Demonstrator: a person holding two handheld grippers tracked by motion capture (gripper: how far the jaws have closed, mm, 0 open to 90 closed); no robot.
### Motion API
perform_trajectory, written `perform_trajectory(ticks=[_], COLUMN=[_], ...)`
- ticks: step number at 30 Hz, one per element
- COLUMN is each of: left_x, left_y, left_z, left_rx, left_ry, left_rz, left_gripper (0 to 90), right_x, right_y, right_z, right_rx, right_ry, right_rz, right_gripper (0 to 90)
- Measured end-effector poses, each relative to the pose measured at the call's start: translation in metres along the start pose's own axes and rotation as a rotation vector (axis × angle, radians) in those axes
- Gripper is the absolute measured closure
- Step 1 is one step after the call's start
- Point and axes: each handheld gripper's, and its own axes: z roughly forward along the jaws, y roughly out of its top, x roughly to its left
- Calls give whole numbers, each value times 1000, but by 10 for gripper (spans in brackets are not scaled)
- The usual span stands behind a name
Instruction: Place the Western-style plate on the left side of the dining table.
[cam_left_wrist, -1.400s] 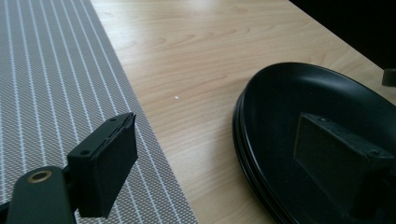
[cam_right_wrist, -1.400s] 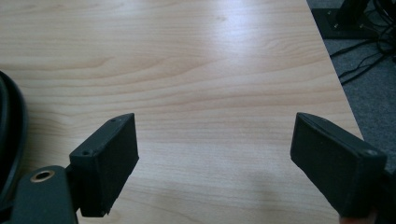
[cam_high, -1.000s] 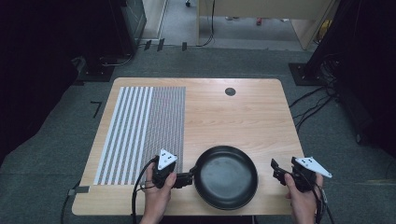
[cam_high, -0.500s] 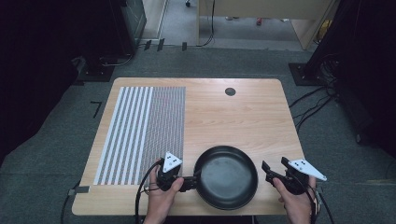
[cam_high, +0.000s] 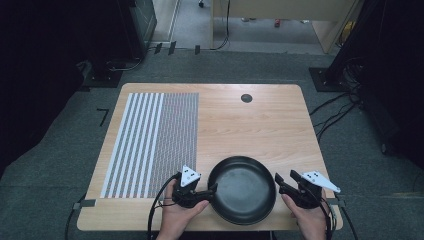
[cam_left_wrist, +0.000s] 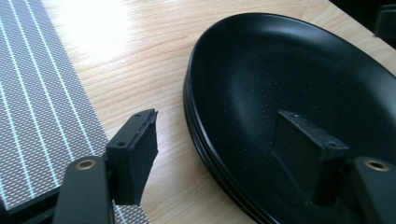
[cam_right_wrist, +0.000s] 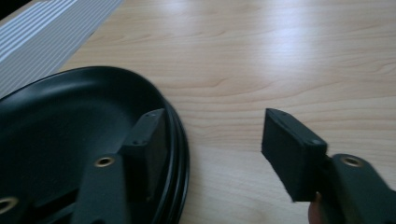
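A stack of black plates (cam_high: 242, 189) rests on the wooden table (cam_high: 250, 125) near its front edge. My left gripper (cam_high: 212, 190) straddles the stack's left rim. In the left gripper view one jaw stands over the plate (cam_left_wrist: 280, 84) and the other hangs outside, clear of the rim, so the left gripper (cam_left_wrist: 217, 116) is open. My right gripper (cam_high: 280, 181) straddles the right rim. There one jaw is inside the plate (cam_right_wrist: 56, 121) and the other stands well off over bare wood, so the right gripper (cam_right_wrist: 217, 114) is open too. Both pairs of jaws have just been closing around the rim.
A grey mat with white stripes (cam_high: 155, 140) covers the table's left part, close to my left gripper. A small black round fitting (cam_high: 246, 98) sits near the far edge. Cables trail on the carpet to the right of the table.
My right gripper has moved left up to the plates' right rim. The left gripper has edged right onto the left rim. The plates have not moved.
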Motion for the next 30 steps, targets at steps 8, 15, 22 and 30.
perform_trajectory(ticks=[8,15,22,30], left_x=[1,0,1,3], left_y=[-4,-7,-9,-10], left_z=[4,6,7,7], left_rx=[35,51,70,69], left_ry=[-56,-52,-54,-66], left_rz=[5,19,27,13], left_gripper=[507,562,601,610], right_x=[4,5,8,6], right_y=[-4,-7,-10,-8], right_z=[5,8,10,6], right_rx=[52,106,123,126], right_ry=[75,105,116,129], right_rz=[9,36,26,80], right_gripper=[549,676,750,830])
